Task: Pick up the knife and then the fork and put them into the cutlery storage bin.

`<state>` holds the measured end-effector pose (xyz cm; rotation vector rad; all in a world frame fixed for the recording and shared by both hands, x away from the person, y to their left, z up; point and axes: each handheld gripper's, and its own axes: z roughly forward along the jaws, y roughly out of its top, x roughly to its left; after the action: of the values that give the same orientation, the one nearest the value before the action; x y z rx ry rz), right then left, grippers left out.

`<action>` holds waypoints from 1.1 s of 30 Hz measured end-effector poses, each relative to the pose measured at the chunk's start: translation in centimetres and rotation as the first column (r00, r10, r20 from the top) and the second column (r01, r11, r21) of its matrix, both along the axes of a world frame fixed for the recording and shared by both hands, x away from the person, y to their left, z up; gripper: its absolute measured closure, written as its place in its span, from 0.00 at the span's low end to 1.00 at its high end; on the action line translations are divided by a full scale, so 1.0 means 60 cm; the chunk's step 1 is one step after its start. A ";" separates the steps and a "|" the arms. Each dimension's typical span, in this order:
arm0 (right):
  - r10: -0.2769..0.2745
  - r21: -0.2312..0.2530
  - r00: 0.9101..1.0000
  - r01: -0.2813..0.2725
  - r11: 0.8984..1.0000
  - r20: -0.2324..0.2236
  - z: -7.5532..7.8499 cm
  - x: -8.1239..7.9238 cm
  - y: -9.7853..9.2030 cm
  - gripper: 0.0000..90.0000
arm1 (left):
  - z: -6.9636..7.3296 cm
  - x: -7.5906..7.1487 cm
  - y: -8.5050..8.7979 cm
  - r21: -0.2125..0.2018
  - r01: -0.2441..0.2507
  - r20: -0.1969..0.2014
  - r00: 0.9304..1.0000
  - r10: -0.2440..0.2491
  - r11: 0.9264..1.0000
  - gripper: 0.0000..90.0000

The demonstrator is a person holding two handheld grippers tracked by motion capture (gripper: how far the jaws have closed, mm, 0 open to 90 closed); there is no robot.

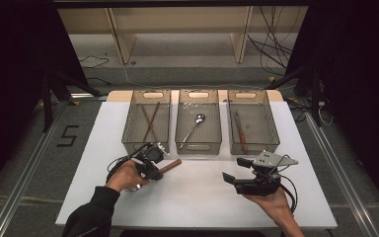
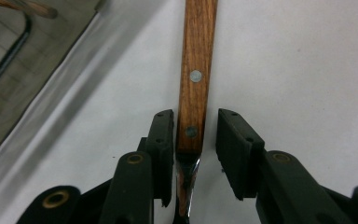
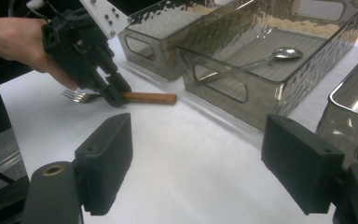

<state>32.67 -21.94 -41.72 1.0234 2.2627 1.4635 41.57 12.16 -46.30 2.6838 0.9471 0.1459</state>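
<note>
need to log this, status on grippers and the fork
Left gripper fingers straddle the wooden-handled fork, one pad touching, gap at the other. Right gripper open, empty. Fork flat on table, nothing in the way.
</note>
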 end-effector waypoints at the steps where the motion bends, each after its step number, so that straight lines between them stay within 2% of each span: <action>1: 0.001 0.006 1.000 -0.001 1.000 -0.002 0.000 0.000 -0.001 0.28 | 0.000 0.001 0.000 0.000 0.003 -0.003 1.000 -0.003 1.000 0.74; 10: 0.007 0.004 1.000 -0.007 1.000 -0.002 0.000 0.000 0.002 0.29 | -0.001 0.001 -0.001 -0.011 0.009 0.002 1.000 -0.008 1.000 0.80; 19: 0.011 0.003 1.000 -0.011 1.000 -0.002 -0.001 0.000 0.004 0.29 | 0.001 -0.003 -0.005 0.014 0.039 0.022 0.999 -0.039 0.999 0.85; 26: 0.012 0.003 1.000 -0.012 1.000 -0.002 -0.001 0.000 0.003 0.29 | 0.005 -0.007 -0.002 -0.007 0.049 0.034 0.998 -0.049 0.999 0.85; 33: 0.024 0.001 1.000 -0.024 1.000 -0.003 -0.001 -0.002 0.008 0.29 | 0.015 -0.013 -0.002 -0.059 0.050 0.027 0.998 -0.048 0.997 0.86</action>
<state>32.57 -21.44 -41.80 1.0034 2.2843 1.4738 40.78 12.07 -45.38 2.6417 0.8637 0.1383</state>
